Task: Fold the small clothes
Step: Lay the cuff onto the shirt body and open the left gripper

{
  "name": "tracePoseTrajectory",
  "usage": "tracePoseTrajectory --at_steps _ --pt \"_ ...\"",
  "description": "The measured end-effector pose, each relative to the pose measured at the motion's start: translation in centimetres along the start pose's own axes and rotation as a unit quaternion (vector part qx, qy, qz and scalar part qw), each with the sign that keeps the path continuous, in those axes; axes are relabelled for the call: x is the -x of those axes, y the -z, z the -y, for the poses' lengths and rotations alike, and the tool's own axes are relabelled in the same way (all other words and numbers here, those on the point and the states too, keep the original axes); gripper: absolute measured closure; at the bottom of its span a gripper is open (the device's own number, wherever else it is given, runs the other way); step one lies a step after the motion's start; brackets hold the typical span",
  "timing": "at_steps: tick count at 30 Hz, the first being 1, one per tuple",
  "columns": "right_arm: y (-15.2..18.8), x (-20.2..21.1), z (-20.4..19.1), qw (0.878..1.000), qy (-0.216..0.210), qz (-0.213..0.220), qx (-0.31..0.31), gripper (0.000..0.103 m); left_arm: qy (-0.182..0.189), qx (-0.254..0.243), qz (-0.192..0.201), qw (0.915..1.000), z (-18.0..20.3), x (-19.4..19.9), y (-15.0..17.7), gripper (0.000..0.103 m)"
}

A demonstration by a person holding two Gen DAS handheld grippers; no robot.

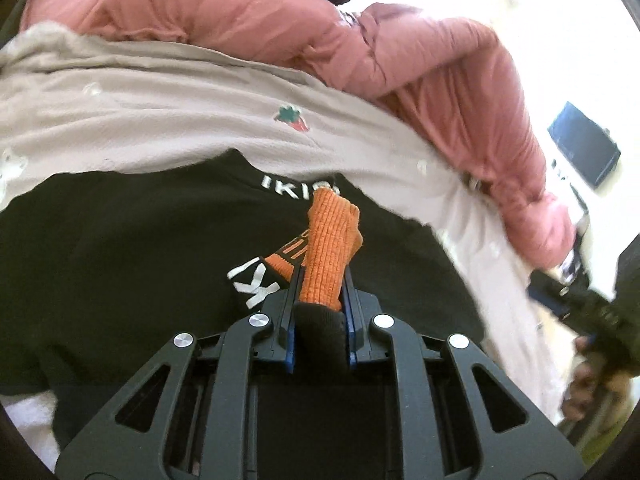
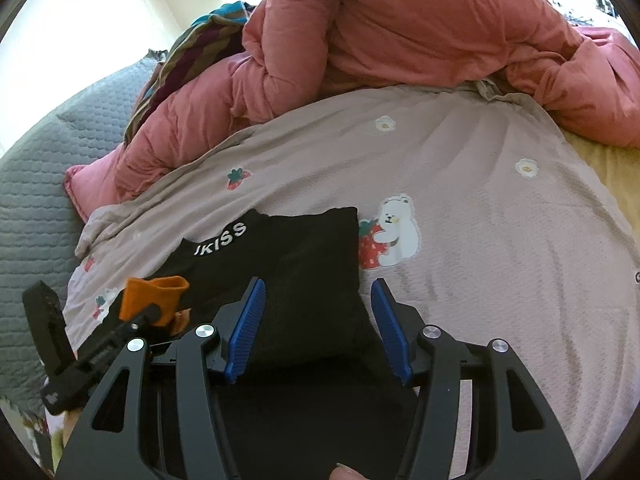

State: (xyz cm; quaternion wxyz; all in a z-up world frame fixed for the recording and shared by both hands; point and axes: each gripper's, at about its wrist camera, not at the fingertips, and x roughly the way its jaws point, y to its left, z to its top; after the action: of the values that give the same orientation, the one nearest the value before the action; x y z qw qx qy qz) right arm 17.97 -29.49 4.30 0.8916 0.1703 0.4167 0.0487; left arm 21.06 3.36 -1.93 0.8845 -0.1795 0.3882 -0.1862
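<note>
- Black knit with white "KISS" lettering, the small garment (image 2: 304, 280) lies flat on the bed sheet (image 2: 480, 220), already looking squared up along its far and right edges.
- Judging from that tidy outline, at least one fold seems made; the orange cuff (image 1: 328, 256) side is in hand and not yet laid down, so the fold there appears unfinished.
- Its long axis runs roughly from the near edge, under the grippers, away toward the lettered band, which points toward the pink quilt (image 2: 400, 32).
- The orange ribbed cuff stands up between the fingers, its length pointing forward and away from the left wrist camera.
- The left gripper (image 1: 322, 284) is clamped on that orange cuff, with a black part of the knit bunched behind it.
- The right gripper (image 2: 318, 328) hovers over the garment's near right part, jaws spread wide and holding nothing.
- Beyond the sheet, printed with strawberries and a bear, the pink quilt is heaped; a grey quilted cover (image 2: 48, 168) lies to the left.
</note>
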Motion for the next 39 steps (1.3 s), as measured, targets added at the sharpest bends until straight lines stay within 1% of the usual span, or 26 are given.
tracePoseTrajectory --at_steps 2,4,5,6,9,10,11,12,13,16,17,21,22,25,26,27,29,30,32,35,37,39 --pt "0.0 -0.2 -0.8 1.000 -0.004 -0.002 0.008 0.049 0.002 0.009 0.008 0.9999 -0.8 0.9 -0.2 0.089" --pt "0.1 -0.5 -1.5 1.000 -0.007 -0.004 0.015 0.049 0.007 0.032 0.022 0.9992 -2.3 2.4 -0.3 0.087" --pt "0.2 -0.7 -1.8 1.000 -0.008 -0.006 0.018 0.049 0.008 0.038 0.022 0.9990 -2.8 2.7 -0.4 0.080" --pt "0.4 -0.9 -2.1 1.000 -0.008 -0.009 0.023 0.049 0.009 0.047 0.022 0.9986 -3.5 3.2 -0.5 0.069" --pt "0.7 -1.7 -2.8 0.999 -0.008 -0.020 0.030 0.049 0.002 0.078 0.040 0.9962 -5.5 4.6 -0.6 0.062" --pt "0.8 -1.9 -3.0 0.999 -0.008 -0.021 0.032 0.049 -0.001 0.084 0.038 0.9957 -6.0 4.8 -0.6 0.060" --pt "0.8 -2.1 -3.2 0.999 -0.007 -0.023 0.034 0.049 -0.003 0.090 0.033 0.9954 -6.4 4.9 -0.6 0.055" --pt "0.9 -2.3 -3.5 0.999 -0.007 -0.025 0.037 0.049 -0.004 0.097 0.032 0.9947 -6.9 5.1 -0.7 0.047" --pt "0.9 -2.5 -3.7 0.999 -0.008 -0.026 0.039 0.049 -0.004 0.107 0.031 0.9938 -7.3 5.2 -0.7 0.043" --pt "1.1 -3.0 -4.1 0.998 -0.006 -0.031 0.045 0.049 0.006 0.117 0.002 0.9931 -7.9 4.9 -0.5 0.030" --pt "1.1 -3.2 -4.1 0.998 -0.006 -0.032 0.045 0.049 -0.004 0.118 -0.011 0.9929 -7.9 4.6 -0.3 0.026" --pt "0.9 -3.8 -4.0 0.999 0.000 -0.032 0.043 0.049 -0.060 0.109 -0.041 0.9914 -8.5 3.9 0.5 0.025" --pt "0.9 -4.0 -3.9 0.999 0.000 -0.034 0.042 0.049 -0.067 0.105 -0.047 0.9911 -8.7 3.7 0.8 0.025" --pt "1.0 -4.5 -3.9 0.998 -0.001 -0.037 0.041 0.049 -0.098 0.075 -0.065 0.9902 -8.1 2.7 1.7 0.027" --pt "1.0 -4.7 -3.8 0.998 -0.003 -0.038 0.040 0.049 -0.111 0.062 -0.064 0.9898 -7.8 2.4 1.8 0.040" --pt "1.1 -4.8 -3.8 0.998 -0.004 -0.039 0.039 0.049 -0.112 0.055 -0.062 0.9902 -7.5 2.3 1.9 0.065" --pt "1.3 -5.0 -3.6 0.998 -0.004 -0.041 0.039 0.049 -0.118 0.038 -0.063 0.9903 -7.0 1.9 2.0 0.078" --pt "1.4 -5.2 -3.4 0.998 -0.004 -0.042 0.039 0.049 -0.115 0.020 -0.058 0.9915 -6.5 1.7 2.1 0.090" --pt "1.4 -5.4 -3.0 0.998 -0.004 -0.044 0.034 0.049 -0.093 0.008 -0.045 0.9946 -5.8 2.0 2.0 0.092" --pt "1.2 -5.5 -2.5 0.999 0.001 -0.043 0.032 0.049 -0.081 -0.015 -0.006 0.9966 -4.7 3.3 0.7 0.092" --pt "0.9 -5.6 -2.1 0.999 0.004 -0.040 0.029 0.049 -0.086 -0.034 0.015 0.9956 -4.2 4.0 -0.4 0.092" --pt "0.7 -5.6 -1.8 0.999 0.008 -0.037 0.029 0.049 -0.109 -0.052 0.030 0.9922 -4.0 4.4 -1.0 0.092"
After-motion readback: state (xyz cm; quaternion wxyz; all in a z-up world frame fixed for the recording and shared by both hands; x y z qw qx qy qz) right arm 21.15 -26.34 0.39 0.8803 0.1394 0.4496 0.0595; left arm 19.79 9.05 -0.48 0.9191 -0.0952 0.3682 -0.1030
